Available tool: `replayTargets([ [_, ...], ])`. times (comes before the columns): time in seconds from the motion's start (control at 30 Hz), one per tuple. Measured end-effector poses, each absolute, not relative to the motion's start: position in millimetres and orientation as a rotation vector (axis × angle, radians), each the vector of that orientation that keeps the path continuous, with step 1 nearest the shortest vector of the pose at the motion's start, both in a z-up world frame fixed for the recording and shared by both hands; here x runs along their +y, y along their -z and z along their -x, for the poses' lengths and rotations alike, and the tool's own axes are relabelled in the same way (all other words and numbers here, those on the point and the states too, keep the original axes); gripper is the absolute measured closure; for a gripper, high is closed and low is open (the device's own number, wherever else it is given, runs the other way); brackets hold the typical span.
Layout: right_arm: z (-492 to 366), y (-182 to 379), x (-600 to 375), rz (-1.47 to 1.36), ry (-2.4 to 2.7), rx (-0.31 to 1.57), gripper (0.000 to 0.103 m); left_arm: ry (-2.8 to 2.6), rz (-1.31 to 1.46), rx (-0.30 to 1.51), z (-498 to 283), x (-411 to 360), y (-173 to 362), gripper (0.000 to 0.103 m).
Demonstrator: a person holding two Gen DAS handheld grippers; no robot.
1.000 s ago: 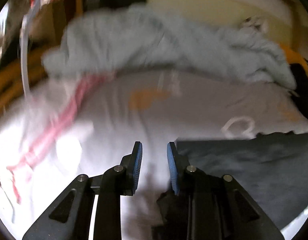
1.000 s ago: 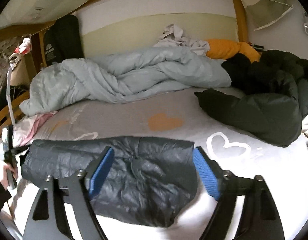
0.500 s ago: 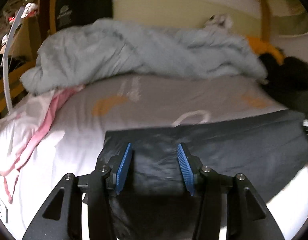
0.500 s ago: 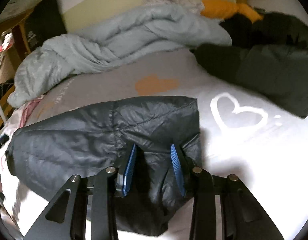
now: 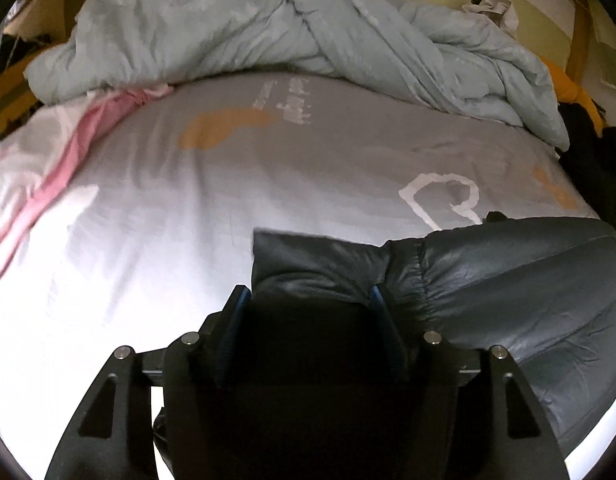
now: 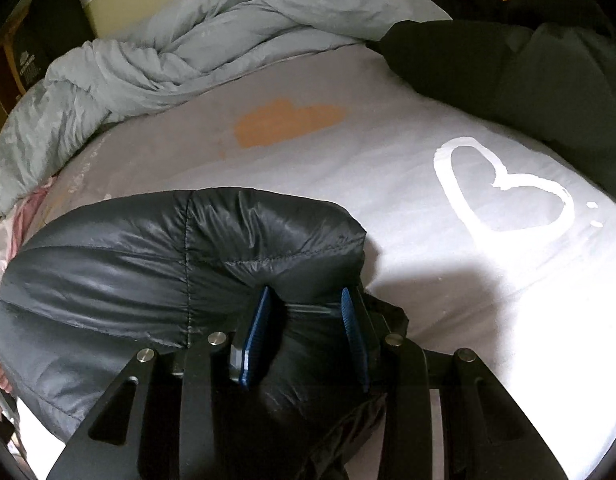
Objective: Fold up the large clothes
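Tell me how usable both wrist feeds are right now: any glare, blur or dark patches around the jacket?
Left wrist: bed sheet blown out white at lower left, slight blur overall, dark jacket nearly black between the left gripper fingers. Right wrist: sharper, jacket stitching readable, glare on the sheet around the white heart print, right gripper casting a shadow rightward. Fisheye bends both.

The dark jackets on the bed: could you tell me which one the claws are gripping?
It is the shiny, quilted dark grey jacket at the near edge, bunched between both claws. The other, a matte black-green coat, lies untouched at the far right beside the pale blue duvet.
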State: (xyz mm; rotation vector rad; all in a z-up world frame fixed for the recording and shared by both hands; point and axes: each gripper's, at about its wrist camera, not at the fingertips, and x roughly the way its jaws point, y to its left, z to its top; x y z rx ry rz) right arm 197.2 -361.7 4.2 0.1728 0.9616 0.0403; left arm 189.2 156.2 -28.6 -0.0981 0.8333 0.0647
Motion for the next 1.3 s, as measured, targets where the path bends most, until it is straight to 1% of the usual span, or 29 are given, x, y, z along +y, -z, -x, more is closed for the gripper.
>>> replayTargets([
  [0.17, -197.5, -5.3, -353.9, -0.117, -0.022, 0.957, 0.065, -0.082, 0.056, 0.8, -185.9, 151.1, 24.0, 0.041],
  [0.27, -194.1, -13.9, -349.8, -0.082, -0.004, 0.93, 0.064, -0.131, -0.043, 0.731, -178.8, 139.5, 5.3, 0.043],
  [0.37, -184.1, -30.8, -341.8, -0.017, 0.018, 0.881, 0.064, -0.137, -0.079, 0.58, -153.1, 125.3, -28.7, 0.045],
  [0.5, -164.5, -65.1, -333.2, -0.034, -0.019, 0.795, 0.064, -0.019, -0.044, 0.378, -100.4, 95.5, -77.6, 0.044],
  [0.57, -153.3, -83.9, -327.7, -0.051, -0.041, 0.753, 0.064, 0.061, -0.037, 0.328, -78.5, 73.7, -93.3, 0.044],
  [0.6, -149.1, -91.7, -325.1, -0.064, -0.056, 0.737, 0.064, 0.099, -0.031, 0.322, -70.6, 62.2, -98.2, 0.048],
  [0.63, -143.7, -101.1, -321.4, -0.084, -0.08, 0.719, 0.064, 0.145, -0.013, 0.331, -64.8, 51.9, -100.6, 0.058],
  [0.73, -131.0, -118.9, -309.2, -0.122, -0.168, 0.699, 0.064, 0.278, 0.05, 0.435, -66.3, 22.2, -92.1, 0.073],
  [0.8, -125.9, -127.3, -295.5, -0.136, -0.243, 0.713, 0.064, 0.318, 0.085, 0.527, -75.4, 5.6, -75.4, 0.079],
  [0.83, -125.7, -128.1, -290.9, -0.142, -0.272, 0.725, 0.064, 0.338, 0.112, 0.583, -82.3, -0.9, -62.3, 0.081],
  [1.0, -128.8, -119.7, -262.0, -0.181, -0.412, 0.844, 0.065, 0.391, 0.253, 0.823, -118.0, -10.5, -2.1, 0.081],
  [1.07, -133.1, -114.5, -249.5, -0.19, -0.463, 0.887, 0.065, 0.387, 0.286, 0.875, -129.3, -8.7, 13.5, 0.081],
  [1.17, -141.3, -103.5, -223.5, -0.157, -0.521, 0.964, 0.065, 0.386, 0.328, 0.886, -138.8, -3.7, 25.6, 0.081],
  [1.3, -159.5, -80.3, -182.6, -0.083, -0.505, 1.068, 0.066, 0.356, 0.212, 0.835, -128.7, -15.5, 34.7, 0.081],
])
